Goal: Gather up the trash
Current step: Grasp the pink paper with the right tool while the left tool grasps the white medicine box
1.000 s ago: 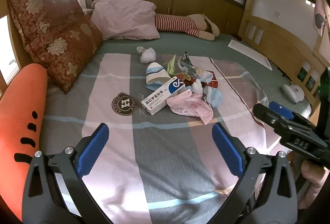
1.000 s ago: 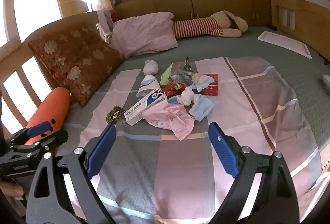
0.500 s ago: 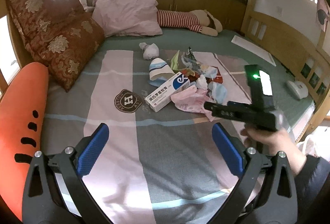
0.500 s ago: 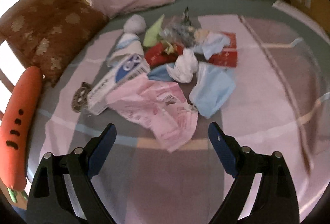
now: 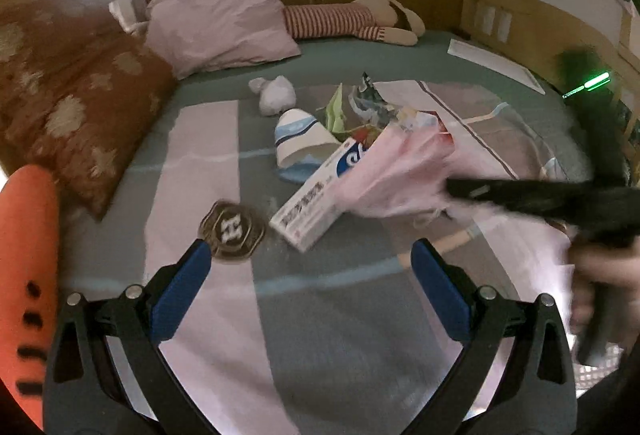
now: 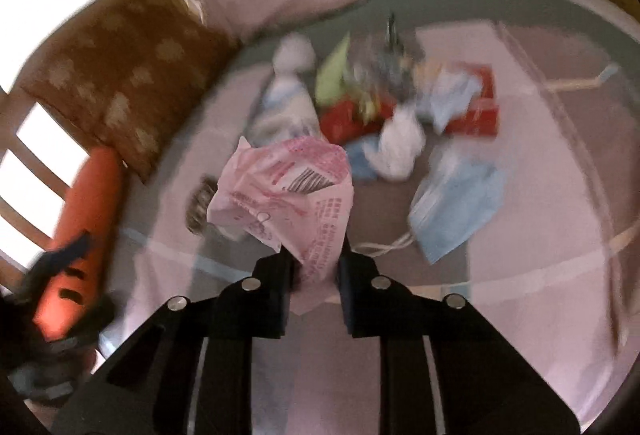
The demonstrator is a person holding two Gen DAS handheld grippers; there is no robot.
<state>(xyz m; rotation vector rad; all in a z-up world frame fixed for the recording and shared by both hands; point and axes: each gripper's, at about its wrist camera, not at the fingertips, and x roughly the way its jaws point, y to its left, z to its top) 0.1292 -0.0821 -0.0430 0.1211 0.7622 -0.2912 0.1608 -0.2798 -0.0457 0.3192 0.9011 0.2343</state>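
Trash lies in a loose heap near the middle of the bed (image 5: 320, 335), on the striped pink and grey cover, well short of the headboard edge where a pink pillow (image 5: 220, 23) and a striped plush toy (image 5: 348, 21) rest. One piece, a crumpled pink printed bag (image 6: 292, 187), is pinched at its lower corner between the pads of the right tool (image 6: 314, 275), whose jaws are closing on it; the bag's body stands up from the fingers, lifted off the cover, and in the left wrist view it blurs in front of the heap. Behind it on the bed lie a long white and blue box (image 5: 320, 203), a blue and white paper cup (image 5: 298, 139) on its side, a white knotted wad (image 5: 274, 97), a green wrapper (image 6: 334, 75), a red packet (image 6: 478, 107), a white crumpled tissue (image 6: 400, 147) and a blue face mask (image 6: 456, 203) with its ear loop trailing toward the foot edge. The left tool (image 5: 310, 271) hangs over the cover near the foot edge with its blue pads wide apart and nothing between them, just short of a round badge (image 5: 232, 229) printed on the fabric. An orange carrot cushion (image 5: 24, 275) and a brown flowered cushion (image 5: 72, 95) lie along the left edge of the bed.
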